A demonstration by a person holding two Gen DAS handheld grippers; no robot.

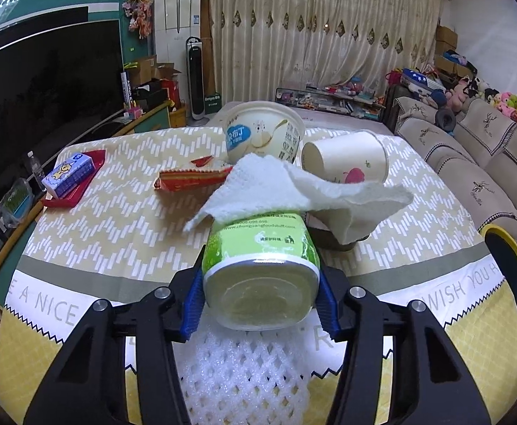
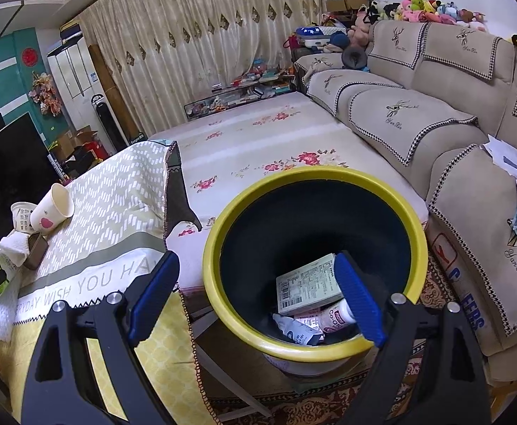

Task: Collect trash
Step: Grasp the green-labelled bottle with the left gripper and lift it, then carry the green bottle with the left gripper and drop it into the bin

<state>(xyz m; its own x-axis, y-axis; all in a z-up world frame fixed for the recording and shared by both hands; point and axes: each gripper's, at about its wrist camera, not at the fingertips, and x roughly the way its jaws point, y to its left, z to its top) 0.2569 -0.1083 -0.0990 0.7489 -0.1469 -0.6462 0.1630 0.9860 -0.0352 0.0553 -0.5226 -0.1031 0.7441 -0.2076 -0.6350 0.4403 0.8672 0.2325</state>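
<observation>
The left claw [image 1: 261, 295] is clamped on a green-labelled plastic bottle [image 1: 262, 265] lying on its side near the front edge of the tabletop [image 1: 116, 219], its blue pads [image 1: 194, 304] pressed to either flank of the bottle's base. A white foam fruit net [image 1: 237, 372] lies on the cloth just below the bottle, and a crumpled paper towel [image 1: 293, 187] is draped over the bottle's far end. Behind it, toward the far edge, stand a pudding cup [image 1: 263, 134], a tipped paper cup [image 1: 346, 157] and a red snack wrapper [image 1: 191, 179]. The right claw [image 2: 258, 297] hangs with its fingers spread wide and nothing between them over a yellow-rimmed trash bin [image 2: 223, 248] beside the tabletop's right edge, a box [image 2: 309, 283] and small packets already inside.
</observation>
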